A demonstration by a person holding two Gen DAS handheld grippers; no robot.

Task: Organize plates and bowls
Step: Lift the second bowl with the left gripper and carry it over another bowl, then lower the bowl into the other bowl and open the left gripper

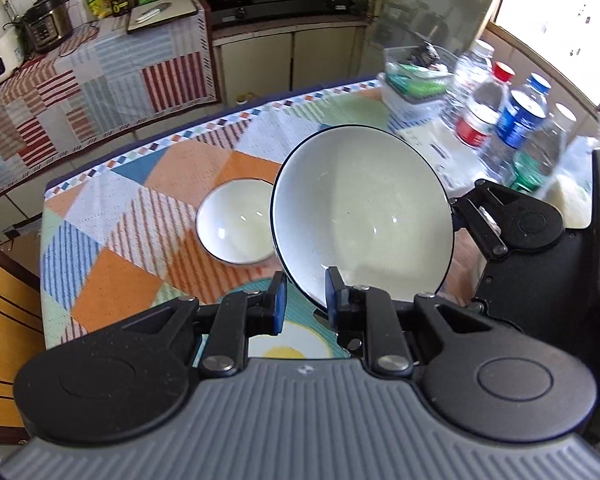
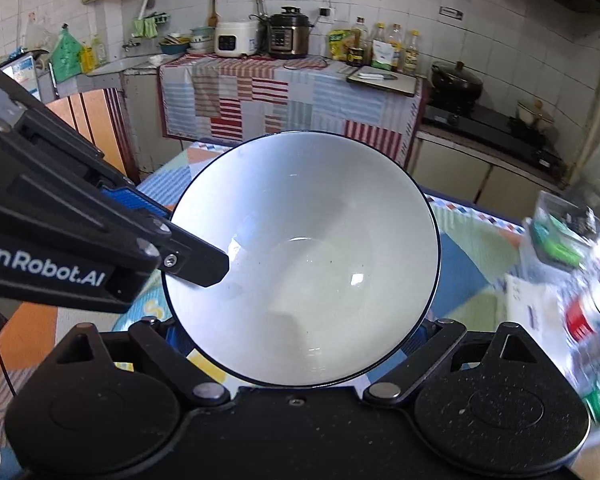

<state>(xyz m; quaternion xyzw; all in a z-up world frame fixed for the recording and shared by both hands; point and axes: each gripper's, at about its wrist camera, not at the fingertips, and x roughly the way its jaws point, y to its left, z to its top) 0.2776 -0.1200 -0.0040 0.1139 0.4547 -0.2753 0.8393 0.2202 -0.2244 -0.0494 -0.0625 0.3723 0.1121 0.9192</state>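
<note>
Kitchen counters and a stove are running along the back wall while we are working over a table draped in a patchwork tablecloth (image 1: 112,236). We are holding a large white bowl (image 1: 364,216) with a dark rim tilted up off the cloth, its inside facing the cameras. Our left gripper (image 1: 306,300) is pinching the bowl's near rim, one blue pad inside and one outside, though whether both pads are actually pressing on it we cannot tell for sure. Our right gripper (image 1: 466,220) is meeting the bowl's far right edge in the left wrist view; in the right wrist view the bowl is filling the space between its fingers and hiding the tips, so its grip cannot be judged. Just left of the large bowl, a smaller white bowl (image 1: 236,226) is sitting on the cloth. Beyond the large bowl's right side, several water bottles (image 1: 500,120) are standing beside a clear plastic container (image 1: 416,80).
</note>
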